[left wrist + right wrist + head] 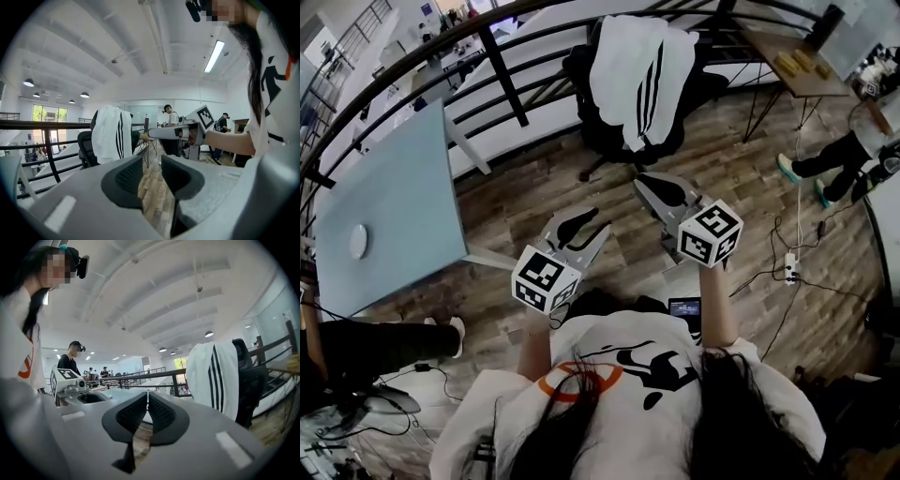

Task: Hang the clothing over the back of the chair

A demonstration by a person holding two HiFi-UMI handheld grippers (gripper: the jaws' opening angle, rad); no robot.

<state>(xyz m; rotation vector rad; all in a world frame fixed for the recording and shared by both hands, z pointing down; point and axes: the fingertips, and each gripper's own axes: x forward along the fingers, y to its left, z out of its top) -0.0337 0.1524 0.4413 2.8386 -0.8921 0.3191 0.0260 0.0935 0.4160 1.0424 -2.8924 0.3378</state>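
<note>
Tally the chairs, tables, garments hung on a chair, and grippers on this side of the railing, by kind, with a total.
Chair: 1
White striped garment: 1
Tables: 2 (light blue table, wooden table)
Grippers: 2 (left gripper, right gripper)
Total: 6

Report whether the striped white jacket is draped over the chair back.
Draped. The white jacket hangs over the back of the black chair, its black stripes running downward.

a pale blue table (384, 206) stands by a black railing (501, 66), a power strip (790, 267) on the floor (534, 192).
</note>
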